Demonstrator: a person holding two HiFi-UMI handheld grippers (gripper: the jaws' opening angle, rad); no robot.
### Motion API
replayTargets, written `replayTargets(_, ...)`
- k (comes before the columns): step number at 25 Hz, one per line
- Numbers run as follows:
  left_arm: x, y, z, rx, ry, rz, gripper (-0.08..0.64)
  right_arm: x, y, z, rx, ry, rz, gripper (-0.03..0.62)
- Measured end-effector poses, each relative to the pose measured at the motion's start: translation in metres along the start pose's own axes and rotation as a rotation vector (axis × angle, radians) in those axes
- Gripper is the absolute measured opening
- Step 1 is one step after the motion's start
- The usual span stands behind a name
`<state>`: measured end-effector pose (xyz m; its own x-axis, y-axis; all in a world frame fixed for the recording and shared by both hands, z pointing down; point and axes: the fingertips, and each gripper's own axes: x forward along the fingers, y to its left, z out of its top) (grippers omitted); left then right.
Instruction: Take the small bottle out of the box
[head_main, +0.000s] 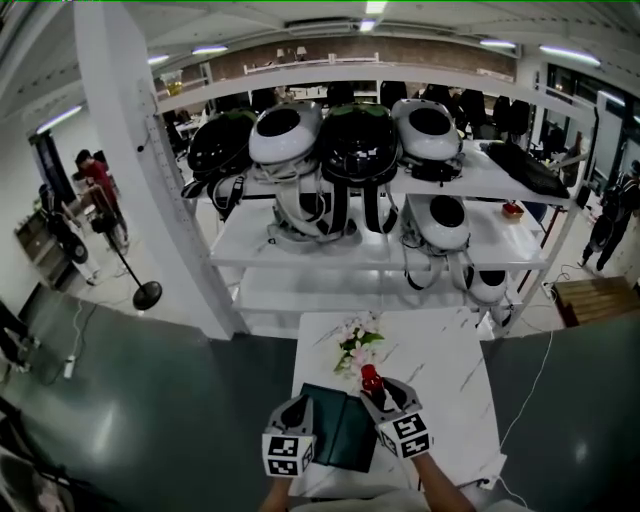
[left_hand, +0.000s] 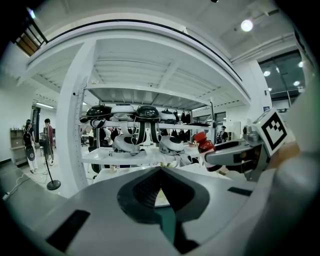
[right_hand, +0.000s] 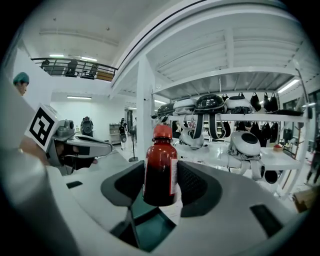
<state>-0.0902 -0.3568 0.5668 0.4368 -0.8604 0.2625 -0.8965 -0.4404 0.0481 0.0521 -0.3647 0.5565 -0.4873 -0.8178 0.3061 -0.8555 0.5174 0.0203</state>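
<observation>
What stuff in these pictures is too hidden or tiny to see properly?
- Words on the bottle label: right gripper view, label turned sideways.
- Inside of the box: head view, tiny, partly covered by the left hand-held gripper and right hand-held gripper.
- Flowers: head view, too small to tell the kind.

Bare white marble tabletop (head_main: 445, 400) lies free right of the open dark-green box (head_main: 345, 440); a pink-and-white flower bunch (head_main: 357, 345) blocks beyond.

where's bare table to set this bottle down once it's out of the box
Bare marble table lies right of the right gripper, out to the table's right edge, and on the far strip right of the flowers. Crowded: the green box fills the near left, with the flowers just beyond it.
</observation>
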Motion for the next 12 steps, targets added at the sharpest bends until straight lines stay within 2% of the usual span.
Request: replayTargets(12,-0.003,-0.001,0.027,0.031,-0.049,0.013,0.018,-0.016,-0.017,0.019,-0.023,-0.044,-0.041,0.222)
